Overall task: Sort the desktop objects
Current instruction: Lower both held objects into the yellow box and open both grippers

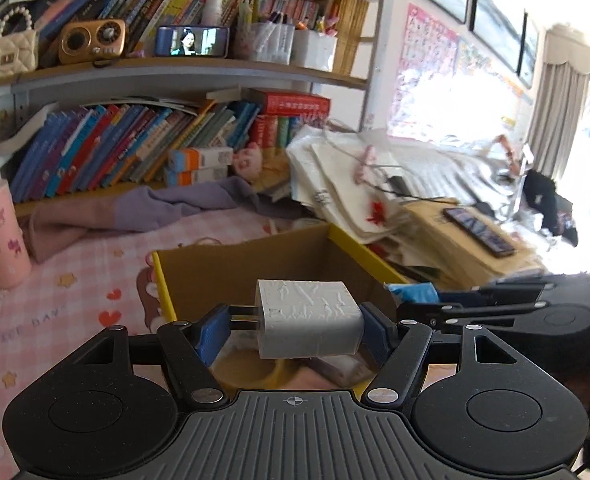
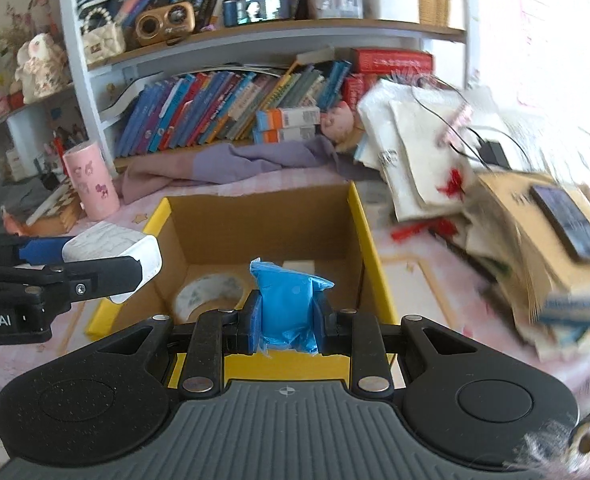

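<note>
My left gripper (image 1: 291,328) is shut on a white charger plug (image 1: 309,316), one pad against its two prongs and the other against its body. It hangs over the near edge of an open cardboard box with a yellow rim (image 1: 163,280). My right gripper (image 2: 287,316) is shut on a blue plastic packet (image 2: 285,300) above the box's (image 2: 365,248) near wall. Inside the box lie a tape roll (image 2: 209,292) and a small white item (image 2: 299,266). In the right wrist view the charger plug (image 2: 115,246) hovers over the box's left wall.
A pink cup (image 2: 93,184) stands left of the box, with purple cloth (image 2: 235,160) behind it. To the right, a tilted pile of papers and bags carries a phone (image 2: 571,220). A packed bookshelf (image 1: 175,68) closes off the back.
</note>
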`<state>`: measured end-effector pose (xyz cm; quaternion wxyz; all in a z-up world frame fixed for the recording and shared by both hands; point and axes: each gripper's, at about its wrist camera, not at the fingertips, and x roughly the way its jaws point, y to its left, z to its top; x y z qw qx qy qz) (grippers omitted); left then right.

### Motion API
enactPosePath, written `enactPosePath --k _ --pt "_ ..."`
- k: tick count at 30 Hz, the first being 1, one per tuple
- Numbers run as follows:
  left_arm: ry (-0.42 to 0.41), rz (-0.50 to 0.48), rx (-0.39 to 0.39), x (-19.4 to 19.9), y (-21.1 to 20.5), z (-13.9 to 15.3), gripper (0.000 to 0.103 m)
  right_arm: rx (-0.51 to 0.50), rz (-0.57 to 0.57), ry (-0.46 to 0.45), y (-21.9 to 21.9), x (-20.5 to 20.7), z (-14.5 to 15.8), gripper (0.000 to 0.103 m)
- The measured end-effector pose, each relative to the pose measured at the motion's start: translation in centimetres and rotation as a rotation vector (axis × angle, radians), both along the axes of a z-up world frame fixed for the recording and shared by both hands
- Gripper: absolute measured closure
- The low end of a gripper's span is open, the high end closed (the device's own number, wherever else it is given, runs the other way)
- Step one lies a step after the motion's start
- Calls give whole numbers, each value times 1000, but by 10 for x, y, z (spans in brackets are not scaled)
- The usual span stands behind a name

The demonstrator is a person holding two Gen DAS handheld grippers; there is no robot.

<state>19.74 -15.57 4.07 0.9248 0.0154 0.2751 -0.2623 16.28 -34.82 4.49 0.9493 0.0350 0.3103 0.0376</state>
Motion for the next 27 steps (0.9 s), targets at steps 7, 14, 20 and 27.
enactPosePath --k 7,14,20,27 --pt "46 26 148 36 -30 -29 33 -71 157 69 -10 63 -22 80" --pt "104 30 248 45 -43 -50 33 -108 274 165 -7 100 -50 80" --pt "116 36 288 50 -49 -56 32 -91 303 200 -5 112 -60 80" --pt "123 82 286 52 -50 -61 32 -84 314 211 -5 117 -64 80"
